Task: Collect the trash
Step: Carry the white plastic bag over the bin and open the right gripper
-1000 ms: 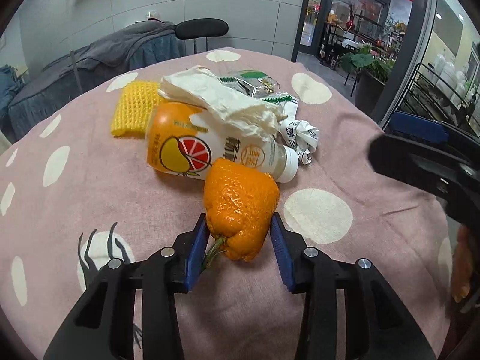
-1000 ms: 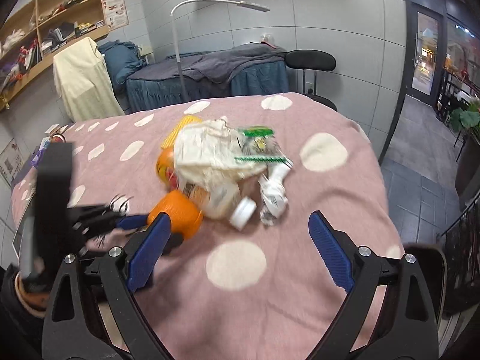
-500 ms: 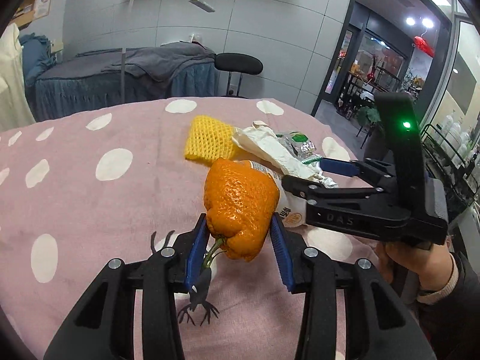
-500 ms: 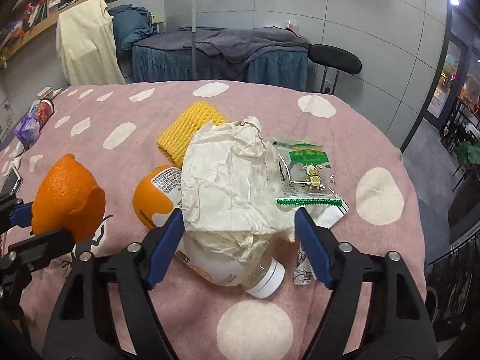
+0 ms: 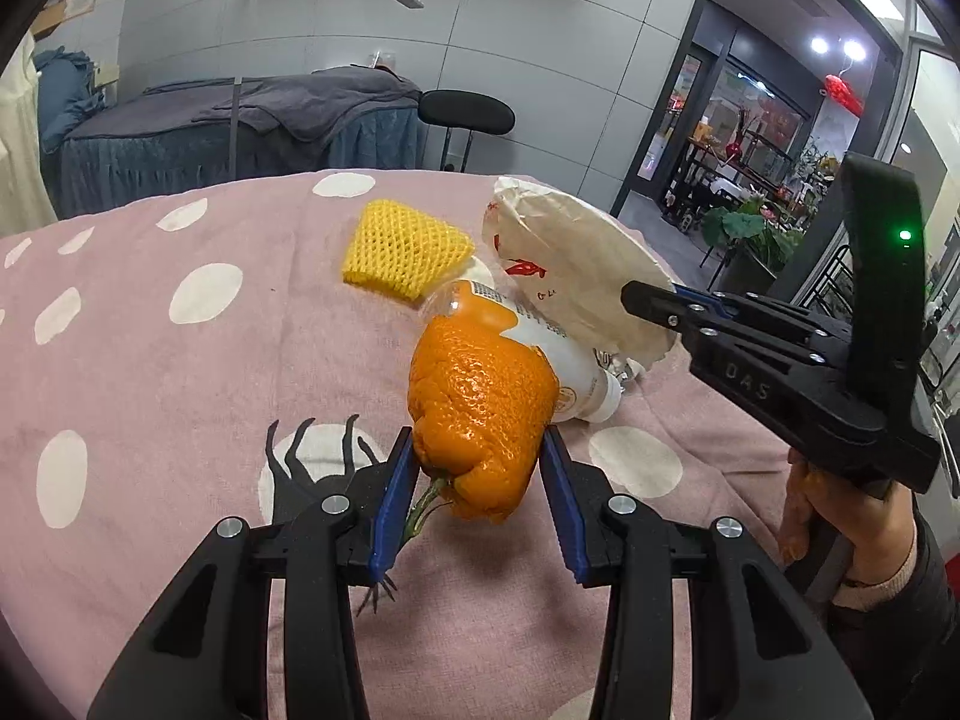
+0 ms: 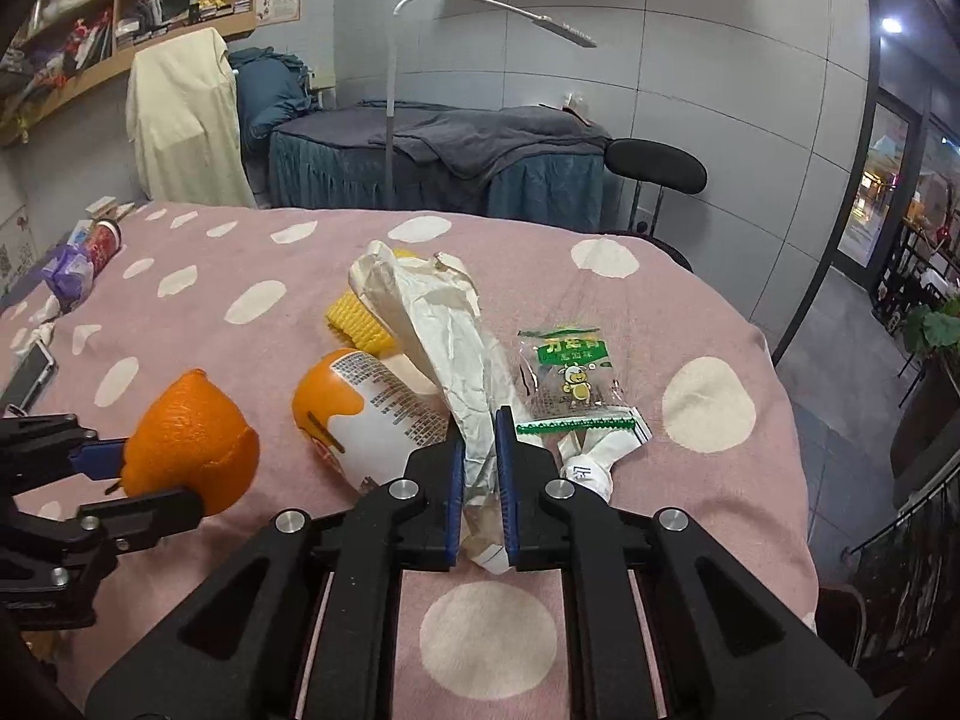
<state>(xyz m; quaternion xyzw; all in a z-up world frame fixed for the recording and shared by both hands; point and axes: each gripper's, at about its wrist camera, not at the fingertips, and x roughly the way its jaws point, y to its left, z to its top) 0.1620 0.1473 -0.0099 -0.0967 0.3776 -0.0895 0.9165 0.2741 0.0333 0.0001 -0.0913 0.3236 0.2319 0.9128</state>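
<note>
My left gripper (image 5: 477,498) is shut on an orange peel (image 5: 480,414) and holds it above the pink dotted tablecloth (image 5: 180,396); the peel also shows in the right wrist view (image 6: 192,438). My right gripper (image 6: 478,480) is shut on a crumpled white paper bag (image 6: 444,348), which also shows in the left wrist view (image 5: 570,276). An orange juice bottle (image 6: 366,414) lies under the bag. A yellow foam net (image 5: 405,249) lies behind it. A green snack wrapper (image 6: 570,378) and a twisted white wrapper (image 6: 594,462) lie to the right.
A phone (image 6: 27,369), a purple packet (image 6: 66,276) and a red can (image 6: 102,237) lie at the table's far left. A massage bed (image 6: 444,162), a black stool (image 6: 654,165) and a floor lamp (image 6: 396,90) stand behind the table.
My right gripper closed on the paper bag and raised one end off the bottle. My left gripper kept hold of the orange peel, a little farther from the trash pile.
</note>
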